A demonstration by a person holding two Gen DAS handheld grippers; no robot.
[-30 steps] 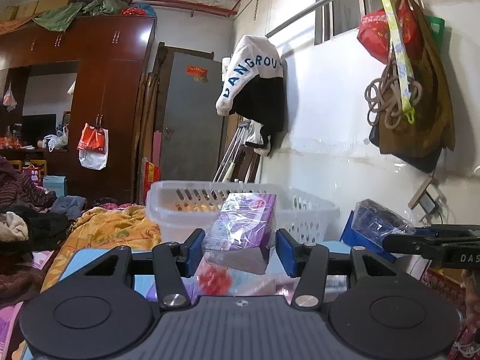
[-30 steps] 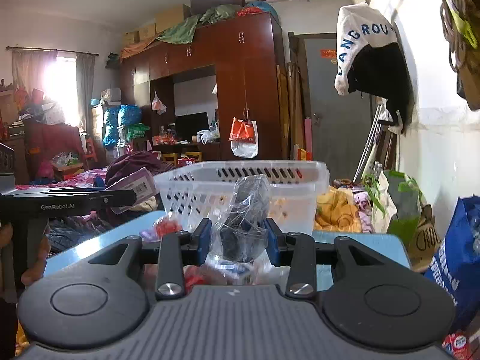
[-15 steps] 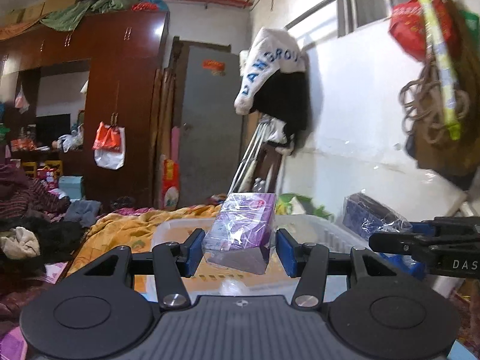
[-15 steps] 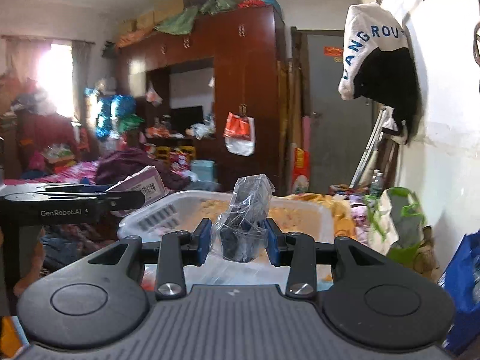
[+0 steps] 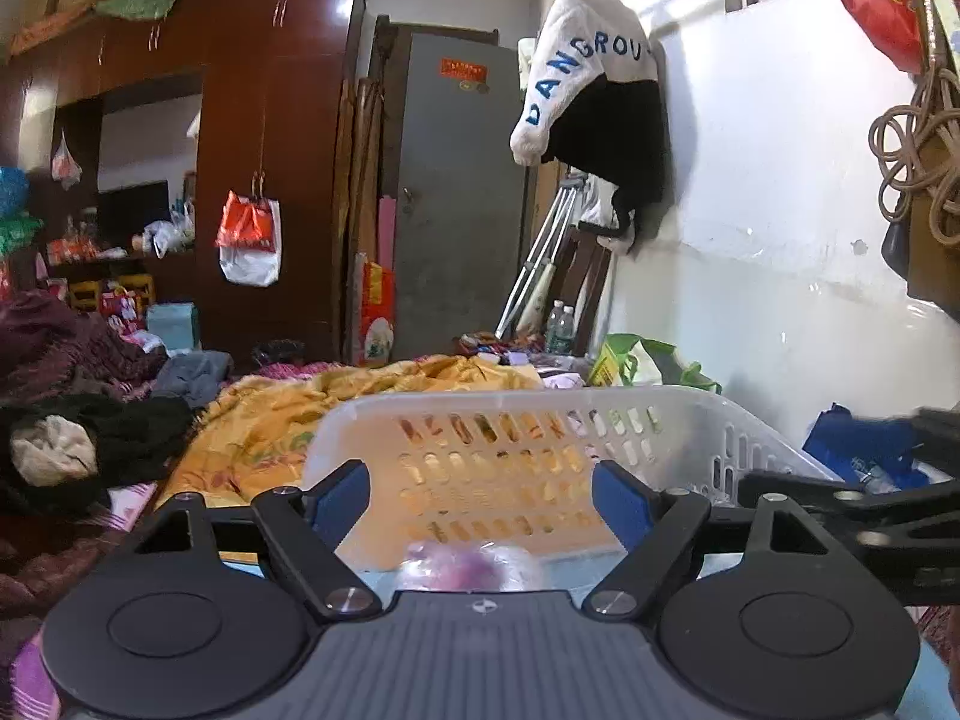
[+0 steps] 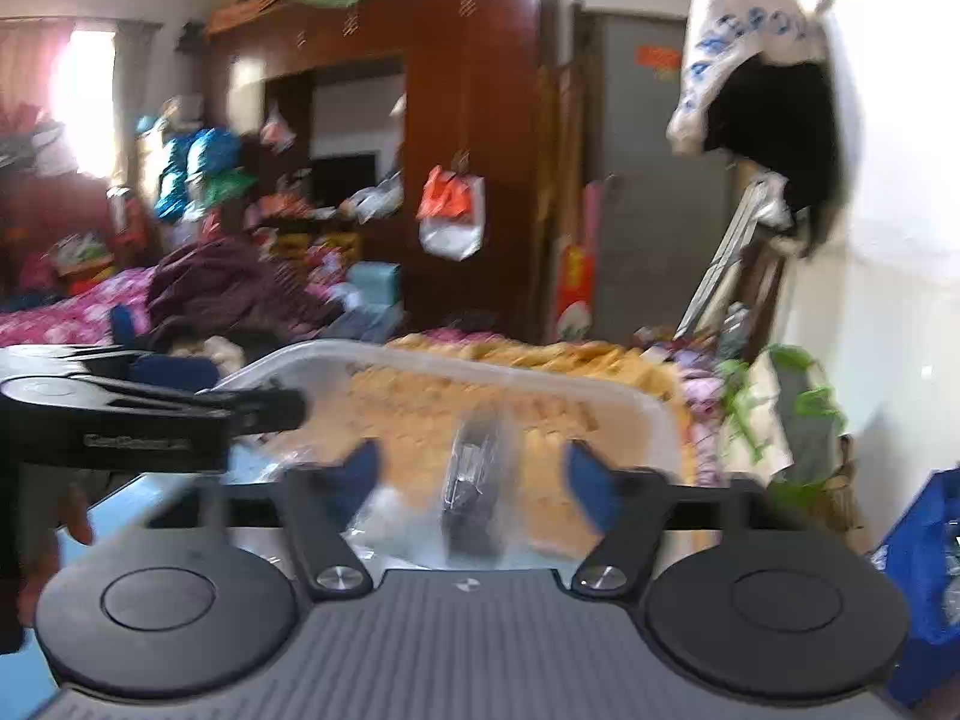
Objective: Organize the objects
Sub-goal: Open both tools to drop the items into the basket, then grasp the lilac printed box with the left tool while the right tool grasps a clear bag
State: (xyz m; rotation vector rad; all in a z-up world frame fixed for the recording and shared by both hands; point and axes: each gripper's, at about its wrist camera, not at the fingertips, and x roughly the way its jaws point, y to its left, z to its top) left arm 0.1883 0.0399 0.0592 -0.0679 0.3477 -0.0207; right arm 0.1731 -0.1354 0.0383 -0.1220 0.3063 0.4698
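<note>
With both sets of jaws having just been opening, we've let go of both items over the white basket. Our left gripper stands spread wide with nothing between the pads; the purple wrapped packet sits low, just nearer to us than the basket's front wall, half hidden by the gripper body, so we can't tell if it's inside the basket or short of it. Our right gripper is also spread, and the dark item in clear wrap hangs in the gap, touching neither pad, blurred, apparently dropping toward the basket floor.

Risks as we see them:
- packet lands on or outside the basket's near rim if the release was early
- clear wrap snags a blue pad and drags the item back out when we pull away
- the two grippers sit close, left arm just beside the basket's left rim in the right view, so a careless retreat could knock them together or tip the basket

Beyond the basket: yellow blanket, then brown wardrobe.
</note>
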